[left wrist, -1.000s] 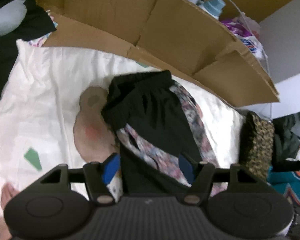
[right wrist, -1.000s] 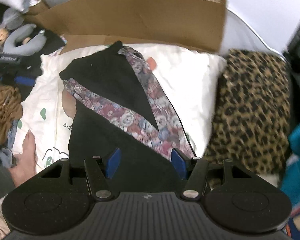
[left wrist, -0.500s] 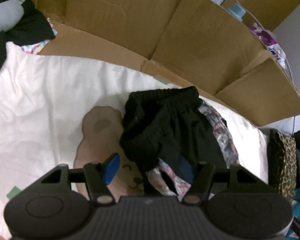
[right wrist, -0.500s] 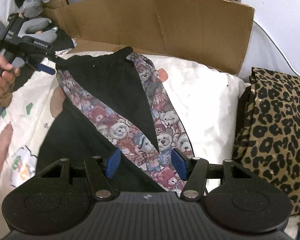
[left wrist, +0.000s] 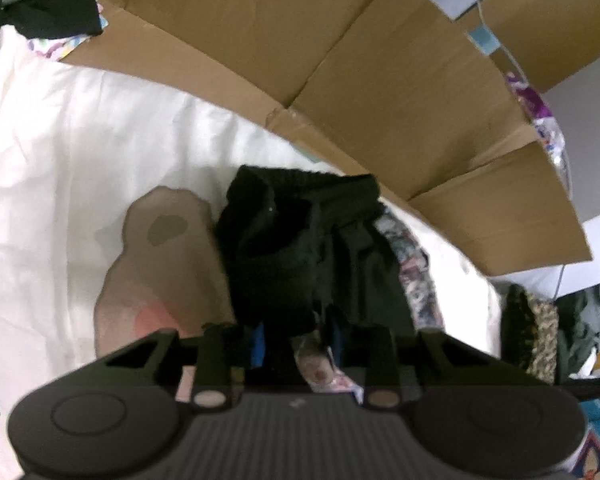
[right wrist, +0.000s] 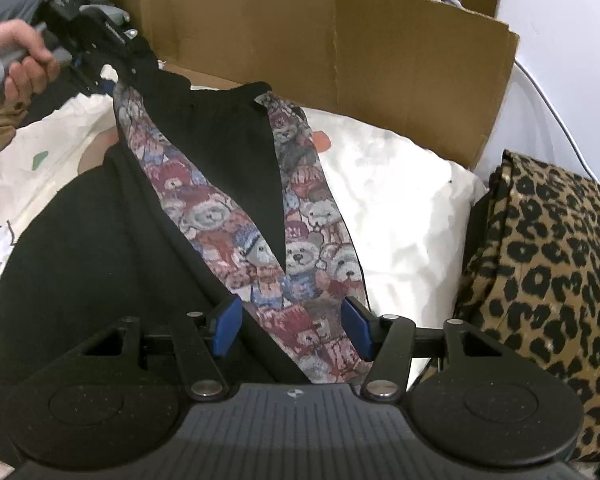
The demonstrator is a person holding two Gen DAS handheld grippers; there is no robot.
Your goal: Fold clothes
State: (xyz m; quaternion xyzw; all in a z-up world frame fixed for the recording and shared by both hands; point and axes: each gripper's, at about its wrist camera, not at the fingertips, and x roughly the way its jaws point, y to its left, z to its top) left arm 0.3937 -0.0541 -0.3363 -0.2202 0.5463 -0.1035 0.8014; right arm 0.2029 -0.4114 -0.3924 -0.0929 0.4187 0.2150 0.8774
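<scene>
Black trousers (right wrist: 220, 148) with teddy-bear print side stripes (right wrist: 260, 248) lie on a white printed sheet (right wrist: 400, 200). My left gripper (left wrist: 298, 338) is shut on a bunched black part of the trousers (left wrist: 284, 248) near the waistband. In the right wrist view the left gripper (right wrist: 108, 82) holds that corner raised at the top left, with a hand (right wrist: 24, 60) around its handle. My right gripper (right wrist: 292, 330) stands open low over the trousers, a bear-print stripe lying between its blue pads (right wrist: 226, 328).
A cardboard wall (right wrist: 340, 48) (left wrist: 380, 80) runs behind the sheet (left wrist: 60, 160). A leopard-print cloth (right wrist: 540, 260) (left wrist: 536, 328) lies to the right. More clothes are piled at the far left and right edges.
The left gripper's fingers have shut on the black fabric near the waistband and lifted it. The right gripper has moved closer along the trousers and stays open.
</scene>
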